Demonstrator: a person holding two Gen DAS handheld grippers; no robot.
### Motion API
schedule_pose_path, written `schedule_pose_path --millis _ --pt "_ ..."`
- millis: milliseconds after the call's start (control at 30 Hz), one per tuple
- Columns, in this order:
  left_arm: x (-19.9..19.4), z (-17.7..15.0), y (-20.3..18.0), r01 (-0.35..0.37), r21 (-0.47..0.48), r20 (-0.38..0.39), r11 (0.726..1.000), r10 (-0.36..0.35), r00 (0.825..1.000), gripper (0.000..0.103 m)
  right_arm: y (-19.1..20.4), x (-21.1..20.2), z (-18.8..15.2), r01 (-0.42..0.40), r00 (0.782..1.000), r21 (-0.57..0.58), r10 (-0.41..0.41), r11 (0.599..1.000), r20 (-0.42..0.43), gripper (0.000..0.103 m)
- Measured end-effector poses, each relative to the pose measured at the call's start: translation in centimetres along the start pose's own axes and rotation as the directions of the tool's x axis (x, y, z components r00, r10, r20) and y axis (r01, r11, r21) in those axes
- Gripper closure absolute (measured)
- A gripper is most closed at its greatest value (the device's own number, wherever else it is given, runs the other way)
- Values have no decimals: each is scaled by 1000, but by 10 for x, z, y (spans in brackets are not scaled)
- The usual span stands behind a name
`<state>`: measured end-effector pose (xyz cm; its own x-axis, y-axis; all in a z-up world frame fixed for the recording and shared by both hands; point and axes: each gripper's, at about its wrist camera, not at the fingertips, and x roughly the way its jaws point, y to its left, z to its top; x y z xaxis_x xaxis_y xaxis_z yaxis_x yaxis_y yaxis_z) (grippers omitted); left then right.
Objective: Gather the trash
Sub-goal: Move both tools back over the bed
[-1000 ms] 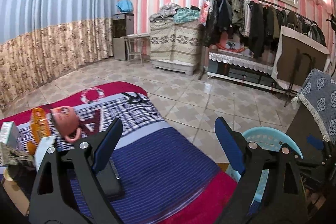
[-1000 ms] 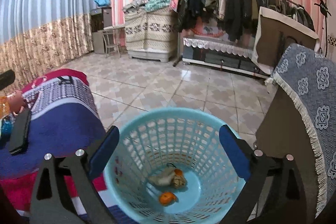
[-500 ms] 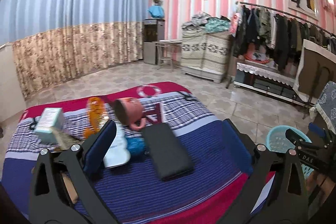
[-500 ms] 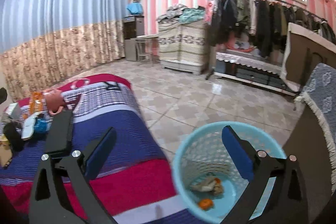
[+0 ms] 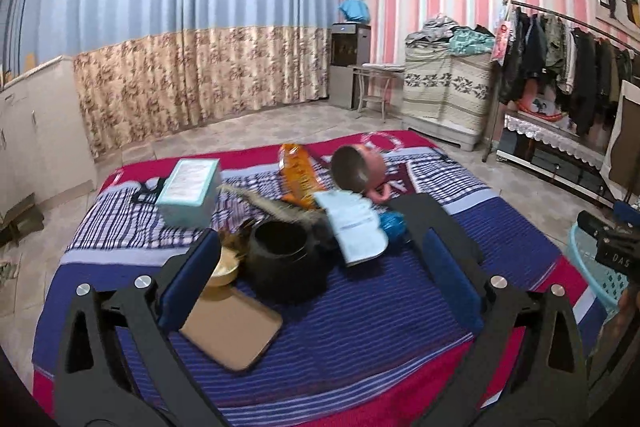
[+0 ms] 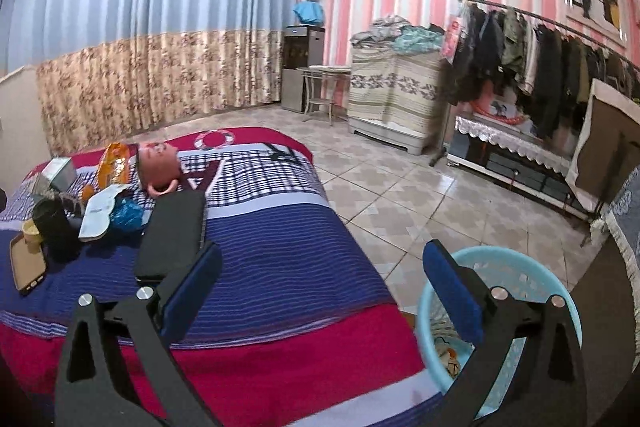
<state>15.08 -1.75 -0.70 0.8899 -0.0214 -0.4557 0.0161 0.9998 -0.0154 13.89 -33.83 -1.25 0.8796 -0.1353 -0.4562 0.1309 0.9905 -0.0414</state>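
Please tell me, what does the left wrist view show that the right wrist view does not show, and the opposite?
Only the left wrist view shows the top face of the pale green box and the inside of the black cup, with the open left gripper before them. Only the right wrist view shows the trash lying inside the blue basket, beside the open right gripper. Both show the pink mug, the orange packet, the blue wrapper and the striped cloth.

both wrist views look slightly downward over a striped bed toward curtains and a pink wall. the left view sits closer to the clutter; the right view, further right, includes a blue basket.
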Motion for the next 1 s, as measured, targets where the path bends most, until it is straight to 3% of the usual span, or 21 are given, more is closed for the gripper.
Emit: schedule_pose_path --millis 300,567,833,1000 --pt "-3 -22 33 -60 8 29 998 59 998 6 30 0 1 -58 998 -20 57 998 -8 5" --pt "-18 -19 50 -97 -24 87 995 99 991 6 41 -9 24 -205 978 68 202 976 45 5" --pt "-17 -20 71 -153 0 27 988 153 988 6 79 4 57 -269 961 -13 270 963 68 5" --pt "-1 -28 93 -177 -33 -43 984 175 984 6 99 29 41 -266 964 -43 266 963 5 5"
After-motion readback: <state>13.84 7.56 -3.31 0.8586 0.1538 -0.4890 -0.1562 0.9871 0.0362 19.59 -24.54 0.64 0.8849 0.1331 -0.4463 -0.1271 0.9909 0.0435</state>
